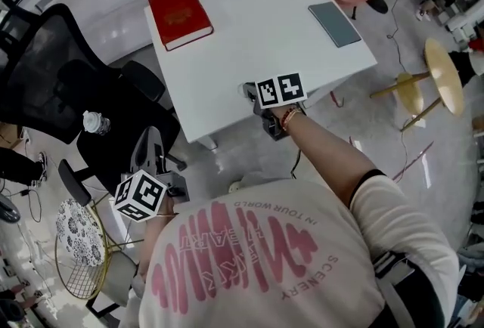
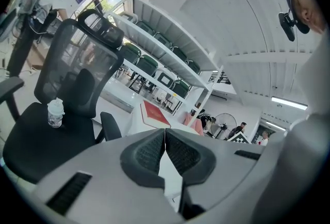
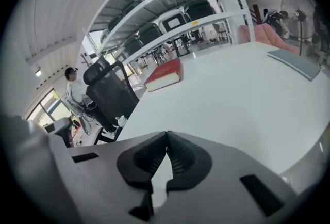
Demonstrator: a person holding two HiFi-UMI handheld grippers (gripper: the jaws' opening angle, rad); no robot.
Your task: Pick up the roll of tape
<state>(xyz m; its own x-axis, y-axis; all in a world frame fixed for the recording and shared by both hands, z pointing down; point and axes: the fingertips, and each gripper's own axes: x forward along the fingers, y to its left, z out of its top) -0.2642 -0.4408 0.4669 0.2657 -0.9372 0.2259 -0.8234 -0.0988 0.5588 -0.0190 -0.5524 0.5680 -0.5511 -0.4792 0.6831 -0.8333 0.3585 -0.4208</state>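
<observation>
The right arm (image 1: 333, 156) reaches forward, nearly straight, with the right hand (image 1: 290, 118) at the near edge of the counter (image 1: 249, 24). The right tongs (image 3: 166, 134) tip downward over that edge, their jaws pressed together tip to tip with nothing between them. Directly ahead of them is bare white counter. Far ahead and to their left lies a red book (image 3: 165, 77), and far ahead to their right a grey pad (image 3: 296, 62).

The left tongs (image 2: 165, 131) are held low and close to the person's body, off the counter to its left, pointing about level. Their jaws also meet, and they are empty. Just ahead and to their left stands a black chair (image 2: 77, 73) with a bottle (image 2: 55, 113) on its seat. Beyond their tips is the counter's corner, where the book lies. The two tongs are well apart — one over the counter, the other beside the chair.

The tape roll cannot be made out in any view.
</observation>
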